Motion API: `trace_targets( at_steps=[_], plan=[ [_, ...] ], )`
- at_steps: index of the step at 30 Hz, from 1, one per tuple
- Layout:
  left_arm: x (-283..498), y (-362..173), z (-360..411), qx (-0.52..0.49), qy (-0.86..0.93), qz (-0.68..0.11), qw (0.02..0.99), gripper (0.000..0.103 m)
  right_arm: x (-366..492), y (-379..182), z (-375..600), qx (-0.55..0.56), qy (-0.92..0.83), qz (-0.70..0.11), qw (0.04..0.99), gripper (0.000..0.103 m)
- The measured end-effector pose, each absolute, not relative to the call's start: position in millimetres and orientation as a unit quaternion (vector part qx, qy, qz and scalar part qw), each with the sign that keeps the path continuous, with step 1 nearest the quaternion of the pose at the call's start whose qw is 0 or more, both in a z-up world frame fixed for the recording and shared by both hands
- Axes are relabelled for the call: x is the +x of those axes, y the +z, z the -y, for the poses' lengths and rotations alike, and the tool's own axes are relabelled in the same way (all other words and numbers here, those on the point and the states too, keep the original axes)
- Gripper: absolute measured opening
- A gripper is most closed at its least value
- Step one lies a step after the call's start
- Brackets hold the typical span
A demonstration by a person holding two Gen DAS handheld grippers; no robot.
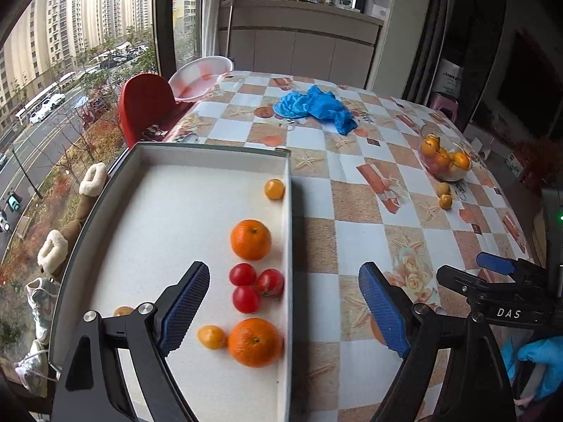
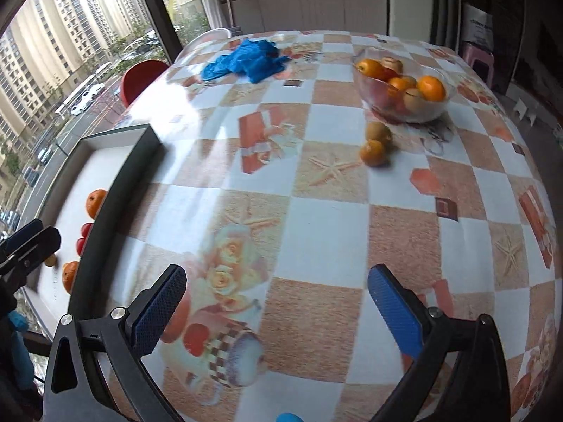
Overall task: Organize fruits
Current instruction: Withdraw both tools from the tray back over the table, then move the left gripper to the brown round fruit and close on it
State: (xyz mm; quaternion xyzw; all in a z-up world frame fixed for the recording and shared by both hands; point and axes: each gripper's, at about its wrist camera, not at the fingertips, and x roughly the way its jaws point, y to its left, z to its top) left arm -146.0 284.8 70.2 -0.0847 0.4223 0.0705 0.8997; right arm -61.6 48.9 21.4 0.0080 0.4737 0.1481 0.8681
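Checkered worktop (image 2: 316, 225) by a high window, towers and street outside. At the window side, a shallow white box (image 1: 218, 156), partly filled: two oranges (image 1: 251, 240) against its right wall, three red tomatoes (image 1: 243, 274) bunched between them, small yellow fruits (image 1: 274, 189) at the far end and near the front. Sorted so far into a rough row along that wall; most of the floor bare.

Left to do: glass bowl (image 2: 436, 110) well apart across the worktop, holding oranges and paler fruit, plus two small fruits (image 2: 373, 152) loose just beside it. Judged roughly a third to half done.

Left gripper (image 1: 284, 311) above the box's right wall, jaws wide apart, nothing between them. Right gripper (image 2: 277, 311) over bare worktop between box and bowl, jaws spread fully, holding nothing. Blue cloth (image 1: 316, 107) crumpled at the far side, apart from the fruit.
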Motion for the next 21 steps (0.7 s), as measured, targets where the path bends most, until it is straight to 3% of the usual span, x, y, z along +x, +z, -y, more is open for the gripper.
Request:
trace_targets(
  at_steps=[11, 21],
  plan=[
    [-97.3, 84.6, -204.8, -0.040, 0.006, -0.438, 0.898, 0.088, -61.5, 1.9, 61.9, 0.030, 0.029, -0.471, 0.881, 0.103],
    [-33.6, 73.2, -144.8, -0.024, -0.033, -0.461, 0.886, 0.088, -79.4, -8.2, 83.8, 0.002, 0.001, -0.433, 0.902, 0.103]
  ],
)
